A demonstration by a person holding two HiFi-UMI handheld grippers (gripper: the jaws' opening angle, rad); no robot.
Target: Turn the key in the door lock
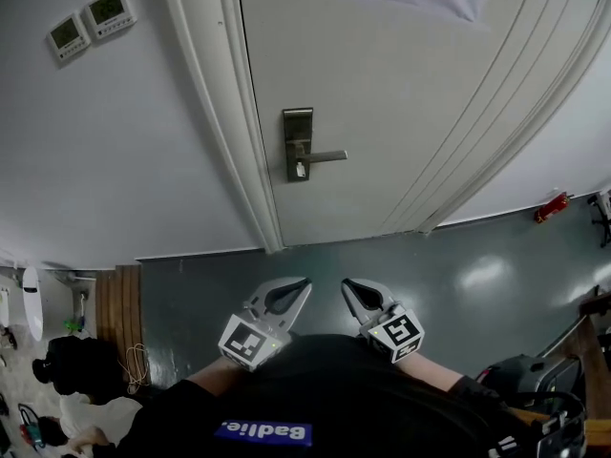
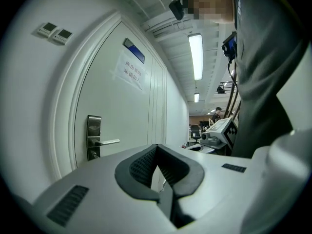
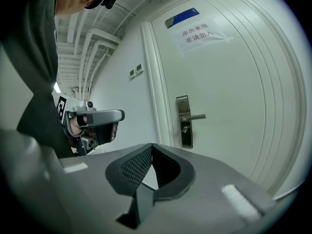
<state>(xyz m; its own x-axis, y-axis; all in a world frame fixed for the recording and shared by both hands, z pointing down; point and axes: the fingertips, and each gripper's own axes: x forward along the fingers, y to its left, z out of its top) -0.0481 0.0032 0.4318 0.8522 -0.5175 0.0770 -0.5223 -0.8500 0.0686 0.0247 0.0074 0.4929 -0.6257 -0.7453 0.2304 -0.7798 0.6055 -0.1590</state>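
A white door bears a paper sign in red Chinese characters, 库房重地 非请勿入, under a blue plate. Its metal lock plate stands upright at the door's left edge, with the lever handle pointing level to the right and the key just below, too small to show its turn. The left gripper and right gripper are clenched on nothing, near the person and well apart from the lock
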